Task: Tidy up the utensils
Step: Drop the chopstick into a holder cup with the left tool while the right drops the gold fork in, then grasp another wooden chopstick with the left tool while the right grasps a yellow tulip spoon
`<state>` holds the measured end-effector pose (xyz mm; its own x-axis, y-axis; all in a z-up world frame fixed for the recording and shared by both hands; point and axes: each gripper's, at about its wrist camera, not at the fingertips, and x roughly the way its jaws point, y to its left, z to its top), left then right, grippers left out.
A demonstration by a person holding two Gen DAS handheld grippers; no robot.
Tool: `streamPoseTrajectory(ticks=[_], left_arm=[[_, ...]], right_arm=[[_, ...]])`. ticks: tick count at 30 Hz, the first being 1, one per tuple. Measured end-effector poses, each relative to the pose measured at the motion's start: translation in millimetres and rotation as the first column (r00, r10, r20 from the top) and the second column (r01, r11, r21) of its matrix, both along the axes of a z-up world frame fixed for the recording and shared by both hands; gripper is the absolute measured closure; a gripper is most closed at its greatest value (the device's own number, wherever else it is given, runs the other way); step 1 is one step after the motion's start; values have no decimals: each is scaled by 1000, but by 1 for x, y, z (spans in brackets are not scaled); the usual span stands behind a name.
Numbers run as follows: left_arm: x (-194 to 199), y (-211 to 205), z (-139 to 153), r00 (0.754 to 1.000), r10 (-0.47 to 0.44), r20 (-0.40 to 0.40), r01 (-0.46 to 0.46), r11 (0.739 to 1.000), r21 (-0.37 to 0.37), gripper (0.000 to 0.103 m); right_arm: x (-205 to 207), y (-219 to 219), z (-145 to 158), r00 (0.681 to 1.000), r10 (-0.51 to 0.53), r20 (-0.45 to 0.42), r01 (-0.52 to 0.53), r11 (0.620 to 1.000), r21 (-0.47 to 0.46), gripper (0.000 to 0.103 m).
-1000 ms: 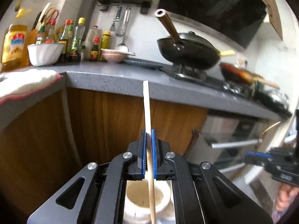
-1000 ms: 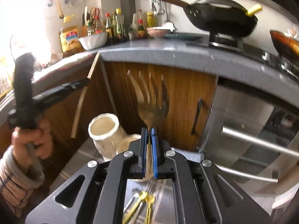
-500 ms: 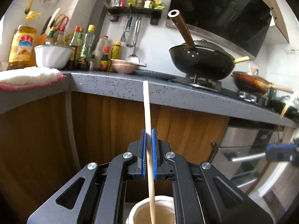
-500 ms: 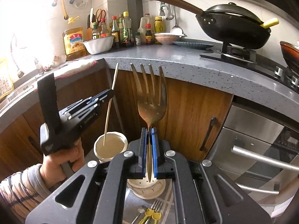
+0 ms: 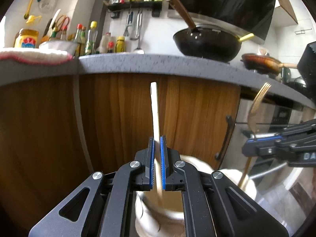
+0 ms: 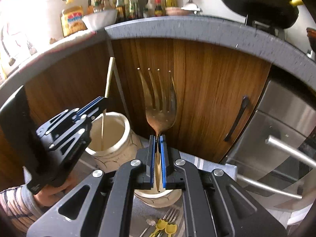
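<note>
My left gripper (image 5: 157,150) is shut on a thin wooden chopstick (image 5: 155,110) held upright. Its lower end reaches into a cream ceramic jar (image 5: 158,207) right under the jaws. In the right wrist view the same chopstick (image 6: 109,77) dips into that jar (image 6: 110,138), held by the left gripper (image 6: 98,106). My right gripper (image 6: 157,148) is shut on the handle of a brass fork (image 6: 160,102), tines up. The handle's end hangs at the mouth of a second cream jar (image 6: 158,197). From the left wrist I see the fork (image 5: 256,106) and the right gripper (image 5: 276,146) at the right.
A grey countertop edge (image 6: 177,29) overhangs wooden cabinet doors (image 6: 207,98) close behind the jars. Small forks with yellow handles (image 6: 165,223) lie on the surface in front. An oven with steel bar handles (image 6: 286,148) is to the right. A person's hand (image 6: 49,193) holds the left gripper.
Both grippers have come down toward the jars. The chopstick's lower end has sunk into the left jar, and the fork's handle has dropped to the second jar's mouth.
</note>
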<state>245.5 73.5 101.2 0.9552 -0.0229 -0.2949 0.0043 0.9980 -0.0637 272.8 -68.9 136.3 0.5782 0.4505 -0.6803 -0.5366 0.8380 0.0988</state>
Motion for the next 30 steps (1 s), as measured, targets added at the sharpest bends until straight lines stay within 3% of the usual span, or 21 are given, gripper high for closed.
streamPoseTrajectory(ticks=[8, 10, 12, 15, 19, 22, 25, 27, 30], left_arm=[[3, -2, -5, 999, -14, -45, 15, 999, 35, 94], [2, 0, -4, 999, -2, -41, 4, 999, 43, 83], [-1, 2, -2, 999, -5, -39, 7, 999, 42, 53], [-11, 4, 2, 1000, -6, -14, 7, 999, 48, 44], [-36, 14, 8, 1000, -15, -6, 15, 1000, -2, 43], [-59, 22, 2, 1000, 2, -28, -4, 999, -48, 44], [-75, 29, -17, 994, 2, -112, -11, 997, -79, 46], [-78, 30, -32, 984, -7, -181, -10, 996, -93, 56], [-78, 31, -62, 953, -39, -302, 0, 992, -129, 65]], right_arm=[[23, 12, -16, 999, -16, -52, 17, 1000, 12, 98], [32, 13, -21, 997, -25, -78, 27, 999, 22, 98], [37, 15, -26, 995, -33, -90, 35, 999, 20, 98], [39, 13, -29, 995, -30, -93, 33, 999, 29, 98], [22, 4, -20, 998, -27, -53, 28, 999, 16, 89], [-2, -17, -17, 999, -20, -27, 21, 1000, 23, 89], [-28, -39, -29, 999, -23, -34, 23, 1000, 1, 89], [-43, -50, -44, 998, -21, -58, 20, 999, -25, 89], [-64, -62, -72, 994, -15, -104, 8, 997, -71, 89]])
